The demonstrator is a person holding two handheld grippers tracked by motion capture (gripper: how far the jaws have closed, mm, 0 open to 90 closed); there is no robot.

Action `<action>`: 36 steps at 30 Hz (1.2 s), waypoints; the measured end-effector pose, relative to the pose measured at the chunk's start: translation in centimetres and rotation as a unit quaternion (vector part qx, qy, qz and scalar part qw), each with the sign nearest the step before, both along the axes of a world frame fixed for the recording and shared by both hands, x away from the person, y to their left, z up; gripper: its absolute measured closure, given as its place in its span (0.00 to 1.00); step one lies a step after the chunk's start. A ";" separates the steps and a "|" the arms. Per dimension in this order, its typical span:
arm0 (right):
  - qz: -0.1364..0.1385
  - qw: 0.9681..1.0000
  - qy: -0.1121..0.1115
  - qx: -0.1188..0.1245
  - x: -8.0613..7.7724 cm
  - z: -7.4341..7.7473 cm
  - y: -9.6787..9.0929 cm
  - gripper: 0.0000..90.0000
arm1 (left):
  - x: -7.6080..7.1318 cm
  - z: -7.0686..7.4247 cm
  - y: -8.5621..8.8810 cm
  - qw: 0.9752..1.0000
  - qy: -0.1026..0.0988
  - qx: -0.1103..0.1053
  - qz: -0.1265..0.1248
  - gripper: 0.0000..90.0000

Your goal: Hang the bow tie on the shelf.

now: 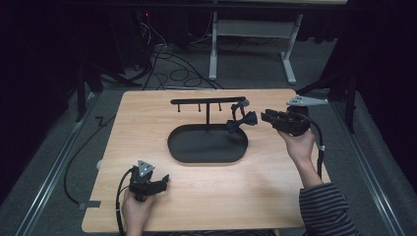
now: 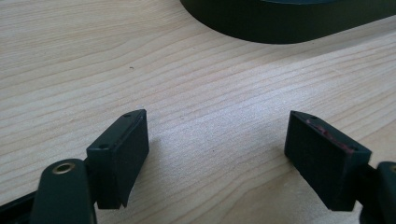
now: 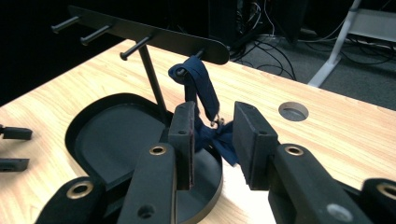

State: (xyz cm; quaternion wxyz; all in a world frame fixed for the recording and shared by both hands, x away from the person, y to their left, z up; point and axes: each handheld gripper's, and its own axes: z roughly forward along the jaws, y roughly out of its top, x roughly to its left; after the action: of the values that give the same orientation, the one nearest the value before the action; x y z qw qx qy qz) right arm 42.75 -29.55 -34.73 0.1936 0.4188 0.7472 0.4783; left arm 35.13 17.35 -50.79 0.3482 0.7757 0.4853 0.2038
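Note:
A dark blue bow tie (image 1: 242, 121) (image 3: 219, 136) hangs by its strap (image 3: 201, 83) from the rightmost peg of a black stand (image 1: 206, 101) (image 3: 154, 33). The stand rises from an oval black tray (image 1: 206, 147) (image 3: 112, 133). My right gripper (image 1: 265, 117) (image 3: 215, 119) is level with the bow, just to its right. Its jaws stand apart on either side of the bow, and the pads do not press on it. Low over the wood at the table's front left, my left gripper (image 1: 164, 181) (image 2: 217, 154) is wide open and holds nothing.
The wooden table (image 1: 196, 206) has a round cable hole (image 3: 293, 111) behind the stand. The tray's wall (image 2: 280, 25) lies just ahead of the left jaws. Beyond the far edge are floor cables (image 1: 172, 69) and a white desk frame (image 1: 214, 44).

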 end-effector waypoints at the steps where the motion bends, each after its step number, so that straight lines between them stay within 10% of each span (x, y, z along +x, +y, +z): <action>1: 0.000 1.000 0.001 -0.002 -0.2 0.0 -0.1 0.78 | 0.0 0.0 0.0 1.000 0.000 0.000 0.000 0.25; 36: -0.013 0.999 -0.007 0.034 -6.2 -2.8 -3.7 0.78 | 0.0 0.0 0.0 1.000 0.000 0.000 0.000 0.25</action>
State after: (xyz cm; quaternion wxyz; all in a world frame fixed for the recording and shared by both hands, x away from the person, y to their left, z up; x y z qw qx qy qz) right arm 36.55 -33.25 -37.53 0.1907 0.4312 0.7238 0.5038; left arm 35.13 17.35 -50.79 0.3484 0.7756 0.4854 0.2036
